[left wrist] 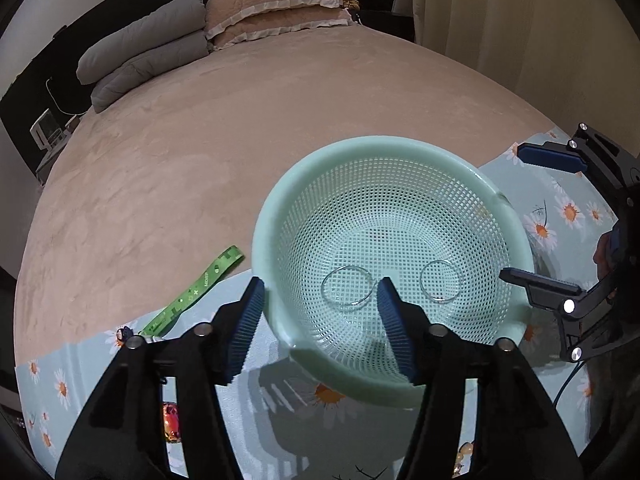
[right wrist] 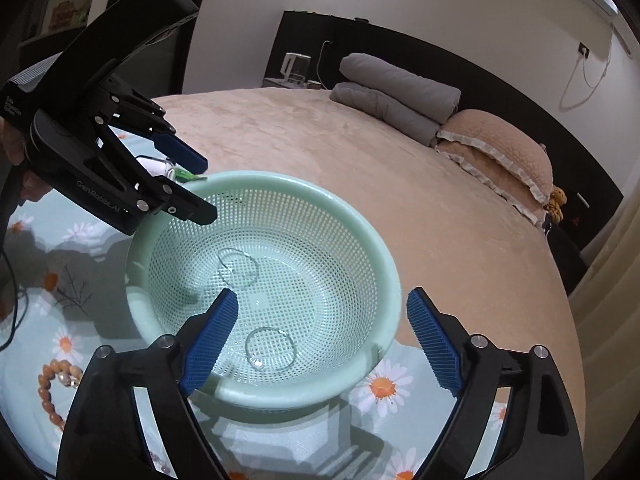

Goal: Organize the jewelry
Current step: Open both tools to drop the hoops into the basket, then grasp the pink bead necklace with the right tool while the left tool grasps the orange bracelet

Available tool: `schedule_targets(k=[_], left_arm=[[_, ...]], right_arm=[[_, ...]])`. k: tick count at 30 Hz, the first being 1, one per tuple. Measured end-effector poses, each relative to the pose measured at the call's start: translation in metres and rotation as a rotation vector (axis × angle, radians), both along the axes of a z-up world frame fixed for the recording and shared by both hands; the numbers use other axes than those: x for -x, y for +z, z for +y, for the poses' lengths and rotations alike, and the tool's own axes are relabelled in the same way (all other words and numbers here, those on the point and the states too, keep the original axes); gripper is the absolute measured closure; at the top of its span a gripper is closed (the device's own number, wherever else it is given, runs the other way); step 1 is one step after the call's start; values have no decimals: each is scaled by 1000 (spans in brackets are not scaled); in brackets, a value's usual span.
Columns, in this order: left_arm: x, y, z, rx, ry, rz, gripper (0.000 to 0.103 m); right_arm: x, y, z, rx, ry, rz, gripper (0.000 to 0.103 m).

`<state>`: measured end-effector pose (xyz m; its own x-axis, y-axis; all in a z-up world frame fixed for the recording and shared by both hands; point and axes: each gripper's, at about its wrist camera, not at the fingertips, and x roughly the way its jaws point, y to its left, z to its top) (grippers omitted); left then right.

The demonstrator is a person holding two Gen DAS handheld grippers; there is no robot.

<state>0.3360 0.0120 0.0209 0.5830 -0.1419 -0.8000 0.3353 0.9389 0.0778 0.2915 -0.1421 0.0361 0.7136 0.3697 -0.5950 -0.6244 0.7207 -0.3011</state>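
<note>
Two thin clear bangles lie flat and apart on the mesh floor of a pale green basket point(left wrist: 400, 148): one bangle point(left wrist: 347, 285) to the left, the other bangle point(left wrist: 441, 281) to the right in the left wrist view. The left gripper point(left wrist: 320, 304) hangs over the basket's near rim, fingers apart and empty, one either side of the rim. The right gripper point(right wrist: 322, 320) hovers over the opposite rim, fingers wide apart and empty. The basket rests on a daisy-print cloth point(right wrist: 384, 388) spread on a beige bed point(left wrist: 240, 140). A wooden bead bracelet point(right wrist: 52, 390) and a green strap point(left wrist: 196, 292) lie on the cloth. Pillows point(right wrist: 496, 152) are stacked at the headboard.
</note>
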Motion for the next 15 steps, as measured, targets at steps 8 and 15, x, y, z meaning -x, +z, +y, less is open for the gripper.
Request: schedule_targets(k=[8, 15], left_arm=[[50, 20, 11, -85, 12, -45, 12], [104, -8, 12, -113, -10, 24, 10]], right_arm=[[45, 26, -5, 44, 16, -5, 18], [108, 16, -23, -26, -21, 73, 17]])
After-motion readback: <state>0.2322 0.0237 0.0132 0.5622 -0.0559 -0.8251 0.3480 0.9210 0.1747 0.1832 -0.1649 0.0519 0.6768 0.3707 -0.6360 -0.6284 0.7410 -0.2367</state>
